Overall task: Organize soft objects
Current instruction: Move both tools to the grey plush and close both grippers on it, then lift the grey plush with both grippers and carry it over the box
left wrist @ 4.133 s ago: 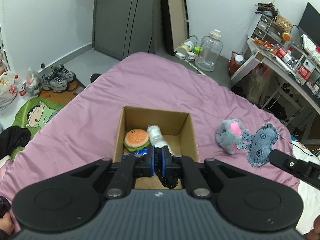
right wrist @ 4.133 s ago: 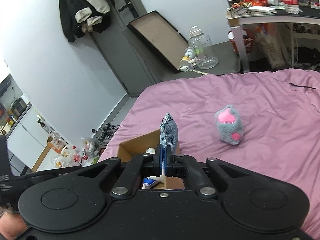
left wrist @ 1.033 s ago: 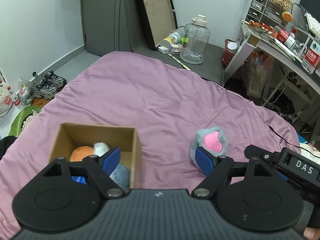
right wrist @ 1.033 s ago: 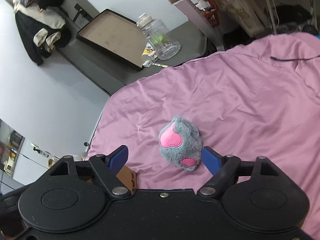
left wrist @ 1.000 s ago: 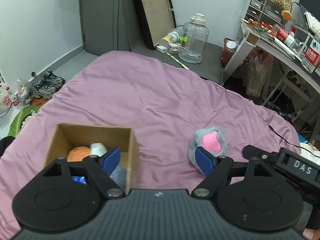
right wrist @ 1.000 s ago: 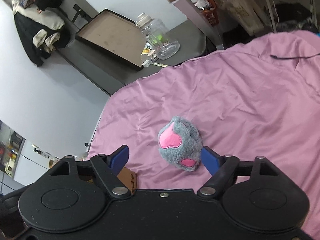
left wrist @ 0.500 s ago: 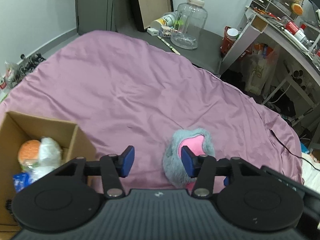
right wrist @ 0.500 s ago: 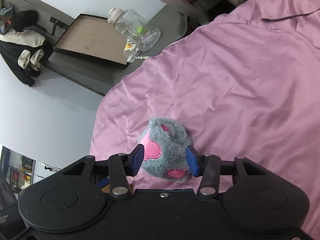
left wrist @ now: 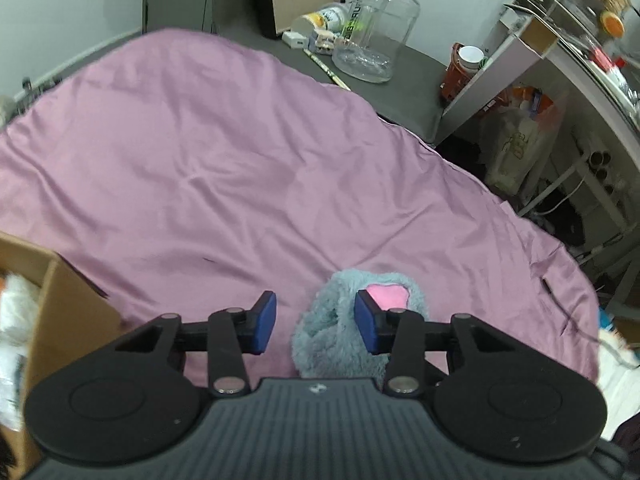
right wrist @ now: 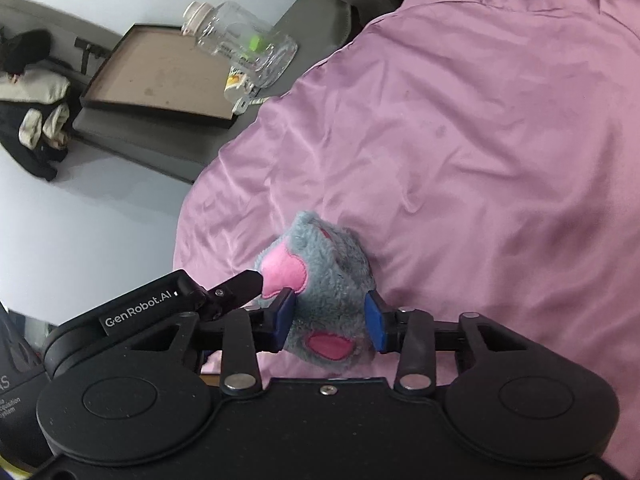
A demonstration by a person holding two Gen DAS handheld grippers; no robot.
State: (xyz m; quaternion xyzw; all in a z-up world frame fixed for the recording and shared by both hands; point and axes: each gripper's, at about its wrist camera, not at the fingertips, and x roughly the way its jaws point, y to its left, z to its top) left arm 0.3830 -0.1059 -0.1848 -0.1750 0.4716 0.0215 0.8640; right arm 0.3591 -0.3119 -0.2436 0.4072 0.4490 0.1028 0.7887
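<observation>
A grey plush toy with pink patches (left wrist: 340,320) lies on the purple bed sheet (left wrist: 208,168). My left gripper (left wrist: 316,322) is open around its left part, the right pad (left wrist: 366,322) pressed into the fur. In the right wrist view my right gripper (right wrist: 330,320) is partly closed, with both blue pads against the sides of the plush (right wrist: 320,272). The left gripper's finger (right wrist: 240,286) also touches the plush from the left. A cardboard box (left wrist: 60,308) with soft items stands at the left edge.
A large clear jug (left wrist: 376,24) and a framed board (right wrist: 160,76) stand on the floor beyond the bed. A cluttered desk (left wrist: 560,48) is at the right. A cable (left wrist: 560,304) lies on the sheet's right edge.
Both grippers have moved down onto the grey plush and narrowed around it. The box has slid to the left edge of the left wrist view.
</observation>
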